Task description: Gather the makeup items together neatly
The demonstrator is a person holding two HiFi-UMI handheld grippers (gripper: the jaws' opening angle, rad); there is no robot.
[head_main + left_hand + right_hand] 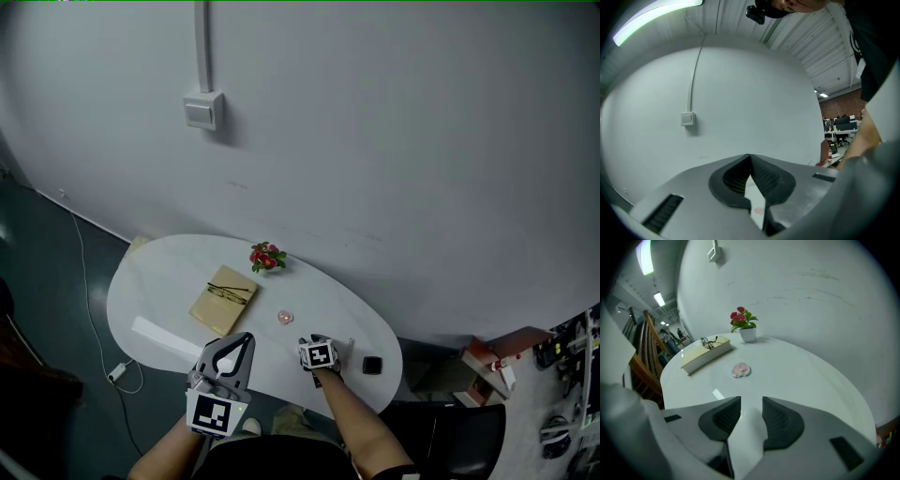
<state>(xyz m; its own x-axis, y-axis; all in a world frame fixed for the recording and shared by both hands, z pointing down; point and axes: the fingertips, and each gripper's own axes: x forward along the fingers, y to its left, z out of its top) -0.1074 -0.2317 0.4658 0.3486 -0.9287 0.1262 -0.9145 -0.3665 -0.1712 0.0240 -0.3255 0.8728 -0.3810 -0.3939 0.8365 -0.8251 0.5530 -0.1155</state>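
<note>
White item (746,437) in right gripper (751,402), indistinct

tabletop (159,281): glossy white | book (223,300): tan | flowers (267,255): red, green leaves, white pot | compact (285,318): pink | small case (372,366), near right: black | left claw (750,157), right claw (751,401): grey, black ribbed pads, black-and-white square markers | item (747,437) in right claw: white | wall (394,141): pale grey

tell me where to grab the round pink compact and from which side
Grip the compact across its round rim, straight down from above: it lies flat and low on the table, so a sideways approach would probably push it. The left gripper, shut and empty, looks free for it; the right gripper is closed on a white item.
</note>
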